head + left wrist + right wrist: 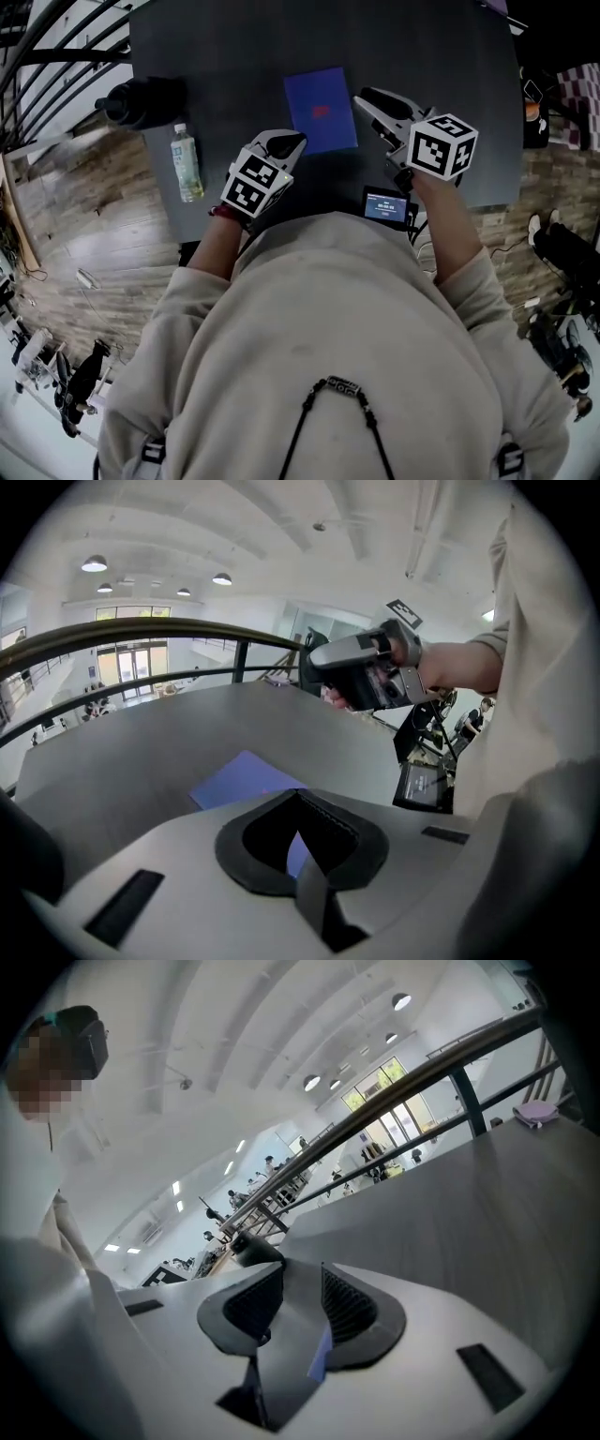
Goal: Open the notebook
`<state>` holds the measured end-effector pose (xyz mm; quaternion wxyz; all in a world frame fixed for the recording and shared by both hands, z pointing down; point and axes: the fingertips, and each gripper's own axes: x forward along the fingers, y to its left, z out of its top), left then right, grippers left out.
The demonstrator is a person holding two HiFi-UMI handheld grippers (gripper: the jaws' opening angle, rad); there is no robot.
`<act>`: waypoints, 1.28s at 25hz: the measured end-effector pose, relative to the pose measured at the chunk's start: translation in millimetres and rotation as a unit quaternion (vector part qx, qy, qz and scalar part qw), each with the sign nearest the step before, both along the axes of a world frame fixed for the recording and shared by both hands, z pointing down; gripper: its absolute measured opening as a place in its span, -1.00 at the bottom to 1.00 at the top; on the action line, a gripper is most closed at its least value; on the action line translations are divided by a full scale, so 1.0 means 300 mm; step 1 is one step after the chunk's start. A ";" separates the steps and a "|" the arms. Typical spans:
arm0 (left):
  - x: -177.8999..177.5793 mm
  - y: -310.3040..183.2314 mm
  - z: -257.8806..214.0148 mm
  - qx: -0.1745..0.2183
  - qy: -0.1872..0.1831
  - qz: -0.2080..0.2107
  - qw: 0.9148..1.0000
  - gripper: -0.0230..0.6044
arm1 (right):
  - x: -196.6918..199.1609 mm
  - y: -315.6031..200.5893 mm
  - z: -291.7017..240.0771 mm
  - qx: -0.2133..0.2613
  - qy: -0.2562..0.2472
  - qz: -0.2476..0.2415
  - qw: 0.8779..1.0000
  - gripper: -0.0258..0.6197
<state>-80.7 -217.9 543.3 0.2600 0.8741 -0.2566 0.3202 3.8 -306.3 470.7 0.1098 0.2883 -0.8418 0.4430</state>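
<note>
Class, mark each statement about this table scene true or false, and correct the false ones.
1. The blue notebook lies closed on the table. True.
2. In the head view, the bottle is on the notebook's right. False: it is on its left.
3. The right claw grips the notebook. False: its jaws are apart with nothing between them.
4. In the head view, the left claw is near the notebook's lower left corner. True.

Inventory, counted:
- Table, dark grey: one.
- Notebook, blue: one.
- Plastic bottle, left: one.
- Black bulky object, far left: one.
- Small screen device, near edge: one.
- Grippers: two, the left gripper and the right gripper.
- Marker cubes: two.
</note>
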 end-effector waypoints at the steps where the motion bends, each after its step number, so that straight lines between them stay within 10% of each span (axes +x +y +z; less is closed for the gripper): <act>1: 0.001 0.006 0.033 -0.006 -0.011 0.005 1.000 -0.93 | 0.004 0.003 0.036 -0.012 0.002 0.001 1.000 -0.54; 16: 0.021 0.120 0.279 -0.087 -0.116 0.054 0.988 -0.93 | 0.084 0.102 0.530 -0.146 0.099 -0.012 0.984 -0.28; 32: 0.021 0.186 0.463 -0.139 -0.165 0.105 0.971 -0.93 | 0.049 0.190 0.680 -0.210 0.112 -0.032 0.971 -0.15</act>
